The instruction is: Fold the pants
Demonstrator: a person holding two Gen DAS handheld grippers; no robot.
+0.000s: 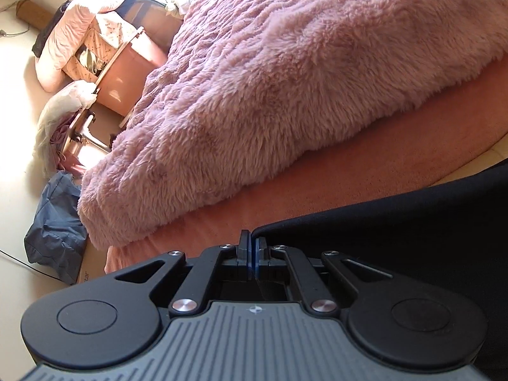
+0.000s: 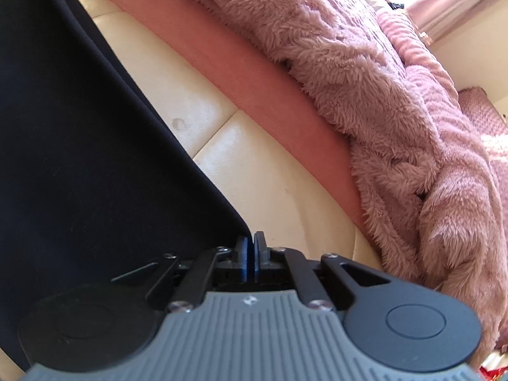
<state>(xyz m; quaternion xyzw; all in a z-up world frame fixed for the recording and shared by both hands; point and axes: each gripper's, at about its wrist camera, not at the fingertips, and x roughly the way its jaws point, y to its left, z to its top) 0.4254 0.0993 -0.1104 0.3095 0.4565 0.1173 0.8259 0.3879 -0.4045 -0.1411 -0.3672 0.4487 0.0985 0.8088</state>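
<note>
Left wrist view: the left gripper [image 1: 253, 241] has its blue-padded jaws pressed together on a corner of the dark pants [image 1: 397, 222], which spread to the right over a salmon-pink sheet [image 1: 365, 165]. Beyond lies a fluffy pink blanket [image 1: 285, 79]; a blue bag [image 1: 54, 222] and a pink tub [image 1: 123, 79] stand on the floor at left. Right wrist view: the right gripper [image 2: 252, 247] is likewise pinched shut on an edge of the pants [image 2: 79, 158], which hang away to the left over a cream leather bed edge [image 2: 254, 174], beside the sheet [image 2: 254, 79] and the blanket [image 2: 397, 111].
</note>
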